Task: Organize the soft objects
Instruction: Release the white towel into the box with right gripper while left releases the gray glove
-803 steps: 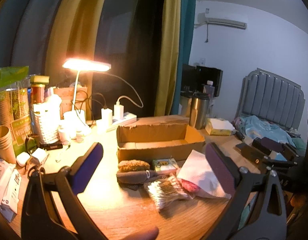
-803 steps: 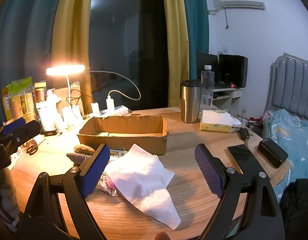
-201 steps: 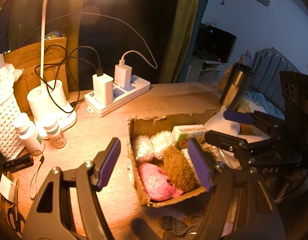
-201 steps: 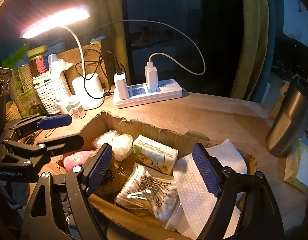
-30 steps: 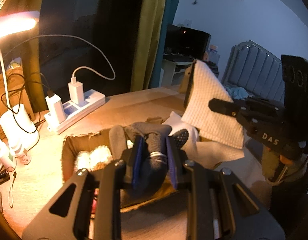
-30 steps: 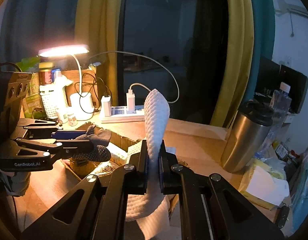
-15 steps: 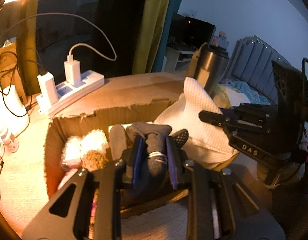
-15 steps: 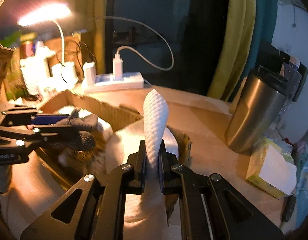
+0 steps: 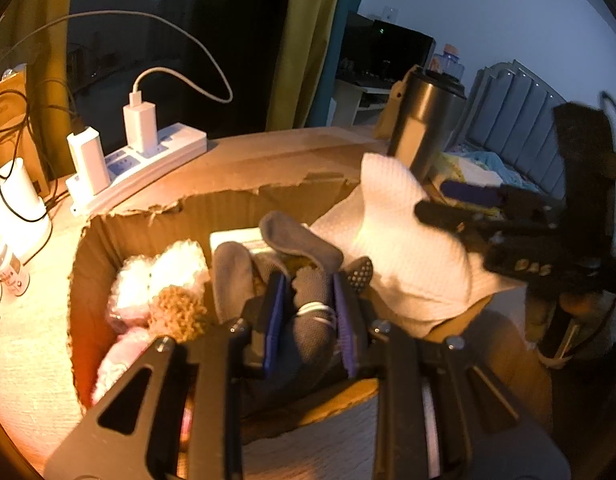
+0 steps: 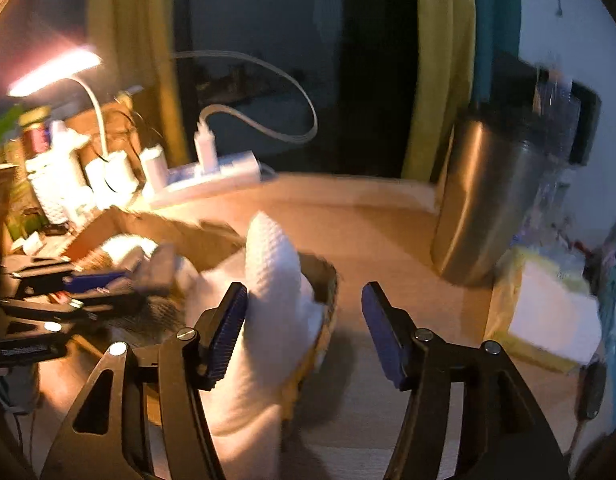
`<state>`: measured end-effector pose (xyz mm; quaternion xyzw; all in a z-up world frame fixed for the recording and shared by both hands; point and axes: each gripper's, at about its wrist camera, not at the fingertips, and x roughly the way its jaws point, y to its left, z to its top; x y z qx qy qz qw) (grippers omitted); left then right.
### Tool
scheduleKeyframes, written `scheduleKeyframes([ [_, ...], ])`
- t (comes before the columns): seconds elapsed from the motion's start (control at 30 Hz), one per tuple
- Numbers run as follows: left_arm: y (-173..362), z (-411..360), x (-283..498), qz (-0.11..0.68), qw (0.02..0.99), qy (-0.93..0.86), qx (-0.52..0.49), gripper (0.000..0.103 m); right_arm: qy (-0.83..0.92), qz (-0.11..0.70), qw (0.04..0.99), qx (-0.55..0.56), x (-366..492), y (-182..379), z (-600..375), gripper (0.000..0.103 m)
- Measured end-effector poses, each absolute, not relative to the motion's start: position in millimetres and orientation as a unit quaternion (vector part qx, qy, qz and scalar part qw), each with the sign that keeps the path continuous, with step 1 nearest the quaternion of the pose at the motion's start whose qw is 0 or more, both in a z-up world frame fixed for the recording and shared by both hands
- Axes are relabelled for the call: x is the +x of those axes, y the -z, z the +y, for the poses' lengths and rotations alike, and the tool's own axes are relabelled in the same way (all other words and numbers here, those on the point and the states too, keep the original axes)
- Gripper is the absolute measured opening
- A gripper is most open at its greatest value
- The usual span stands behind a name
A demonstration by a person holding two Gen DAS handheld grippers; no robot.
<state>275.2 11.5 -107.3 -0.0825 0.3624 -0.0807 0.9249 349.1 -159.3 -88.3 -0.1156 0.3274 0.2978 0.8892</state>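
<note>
1. Holding a bundle of grey socks [image 9: 308, 312], the left gripper [image 9: 310, 316] is pinched nearly shut on them, low over the near side of the cardboard box [image 9: 235, 208].
2. The right gripper [image 10: 303, 332] has just been opening; its jaws stand wide, and the white cloth [image 10: 271, 280] only leans on one pad, draped over the box's right end.
3. Risk: with nothing pressing on it, the cloth may slide off the box's rim onto the table.
4. Risk: releasing the socks too high could leave them perched on the fluffy toys [image 9: 159, 280] already in the box, or tumbling out.
</note>
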Motion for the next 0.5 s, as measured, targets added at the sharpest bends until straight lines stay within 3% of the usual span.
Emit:
scheduleKeyframes([
  [0.33, 112, 10, 280, 0.371, 0.922, 0.076, -0.078, 0.035, -0.27, 0.364, 0.877, -0.16, 355, 117, -147, 0.063],
  [0.43, 112, 10, 279, 0.373, 0.922, 0.075, -0.076, 0.043, -0.269, 0.361, 0.879, -0.158, 354, 114, -148, 0.063],
  [0.5, 111, 9, 279, 0.373, 0.922, 0.074, -0.074, 0.056, -0.271, 0.354, 0.882, -0.152, 353, 109, -150, 0.063],
])
